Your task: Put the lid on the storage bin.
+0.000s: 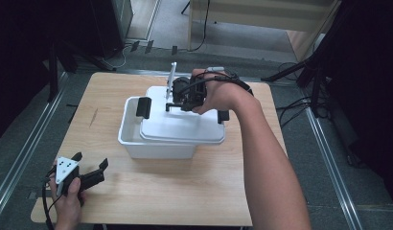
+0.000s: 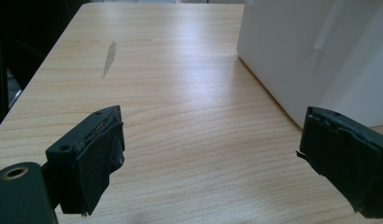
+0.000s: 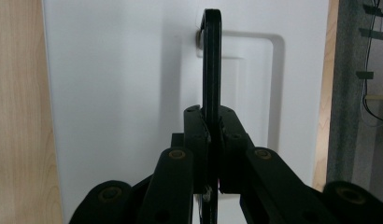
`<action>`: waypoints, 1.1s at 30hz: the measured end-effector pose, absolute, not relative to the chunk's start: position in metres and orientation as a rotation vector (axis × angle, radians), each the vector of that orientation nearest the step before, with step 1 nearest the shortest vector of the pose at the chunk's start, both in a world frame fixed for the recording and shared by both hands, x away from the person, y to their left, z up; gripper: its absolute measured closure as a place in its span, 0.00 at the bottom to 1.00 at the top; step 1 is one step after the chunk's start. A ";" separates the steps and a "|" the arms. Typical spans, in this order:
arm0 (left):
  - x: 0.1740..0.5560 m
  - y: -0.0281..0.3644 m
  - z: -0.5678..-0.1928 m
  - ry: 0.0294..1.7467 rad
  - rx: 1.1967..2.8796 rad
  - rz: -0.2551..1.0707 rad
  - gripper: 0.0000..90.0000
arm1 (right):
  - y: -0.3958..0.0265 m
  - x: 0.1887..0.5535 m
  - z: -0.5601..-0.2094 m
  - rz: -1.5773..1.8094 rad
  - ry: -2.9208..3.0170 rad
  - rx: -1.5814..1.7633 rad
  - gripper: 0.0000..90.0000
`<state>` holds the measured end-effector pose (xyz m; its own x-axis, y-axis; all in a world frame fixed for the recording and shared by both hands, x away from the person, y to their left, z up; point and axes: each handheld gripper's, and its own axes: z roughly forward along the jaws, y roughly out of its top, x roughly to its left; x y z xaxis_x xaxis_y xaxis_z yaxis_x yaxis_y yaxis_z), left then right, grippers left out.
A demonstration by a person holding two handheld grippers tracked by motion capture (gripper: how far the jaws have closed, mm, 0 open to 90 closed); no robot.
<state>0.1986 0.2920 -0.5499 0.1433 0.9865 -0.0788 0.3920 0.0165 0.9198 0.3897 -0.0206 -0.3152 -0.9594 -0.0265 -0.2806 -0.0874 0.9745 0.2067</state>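
Observation:
A white plastic box [image 1: 158,147] stands mid-table. Its white lid [image 1: 185,127] lies shifted to the right, so a strip of the box's inside shows at the left. A black clip [image 1: 144,107] sits at the lid's left end and another [image 1: 223,116] at its right end. My right gripper [image 1: 178,103] hangs over the lid, shut on the thin black handle [image 3: 211,60] that stands up from the lid [image 3: 124,93]. My left gripper [image 1: 91,160] rests near the table's front left corner, open, nothing between its pads [image 2: 98,154]. The box wall [image 2: 297,51] lies ahead of it to the right.
The wooden table [image 1: 113,191] has bare surface in front of and left of the box. A grey smear [image 2: 109,58] marks the wood. Dark stands and cables [image 1: 309,76] crowd the floor at the right and far left.

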 end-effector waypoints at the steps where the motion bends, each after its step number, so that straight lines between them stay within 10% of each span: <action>1: 0.199 0.292 -0.550 1.394 1.525 0.838 0.08 | -0.018 0.390 -0.315 0.313 2.840 -0.096 0.95; 33: 0.199 0.294 -0.550 1.393 1.512 0.826 0.08 | 0.044 0.397 -0.334 0.309 2.896 -0.127 0.95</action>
